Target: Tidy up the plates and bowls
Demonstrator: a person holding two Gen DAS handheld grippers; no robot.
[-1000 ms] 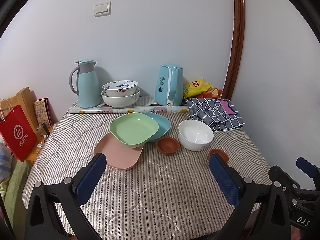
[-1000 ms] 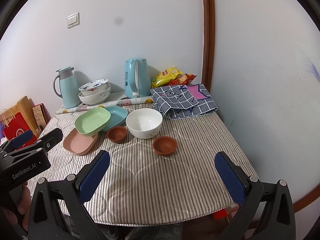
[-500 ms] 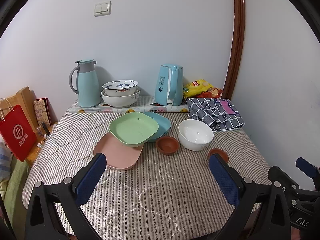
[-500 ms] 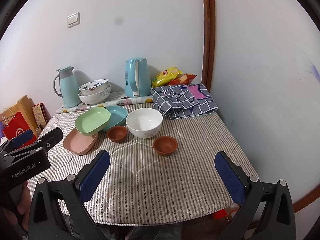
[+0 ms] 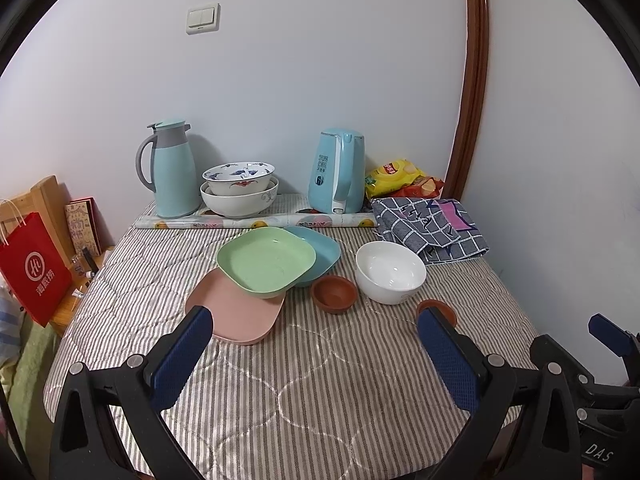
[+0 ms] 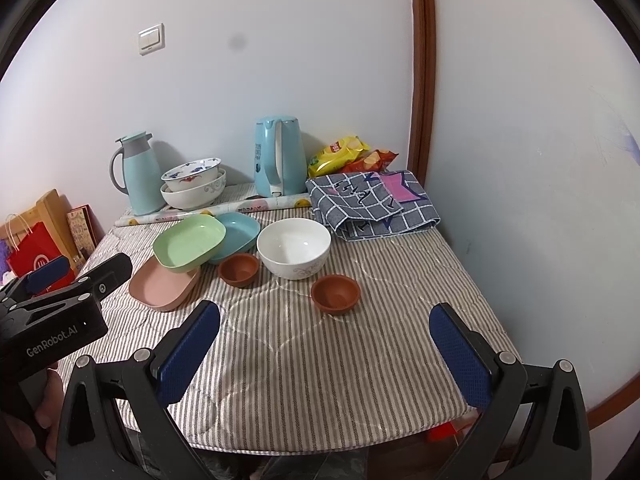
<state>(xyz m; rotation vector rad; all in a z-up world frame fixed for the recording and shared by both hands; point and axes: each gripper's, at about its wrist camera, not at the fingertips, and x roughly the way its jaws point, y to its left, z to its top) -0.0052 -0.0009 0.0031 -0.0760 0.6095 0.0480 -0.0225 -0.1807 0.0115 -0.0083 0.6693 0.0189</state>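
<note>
Both claws, left claw [image 5: 316, 344] and right claw [image 6: 324, 340], hang wide open and empty above the striped tabletop [image 6: 304, 360]. I'd take the near small brown clay bowl [image 6: 335, 293] by its rim first, gently.

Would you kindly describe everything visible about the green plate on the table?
The green plate is a rounded-square, shallow dish with a raised rim, matte like plastic, and empty. It sits tilted, propped on the pink plate at its near side and overlapping the blue plate behind it. Neither gripper touches it.
</note>
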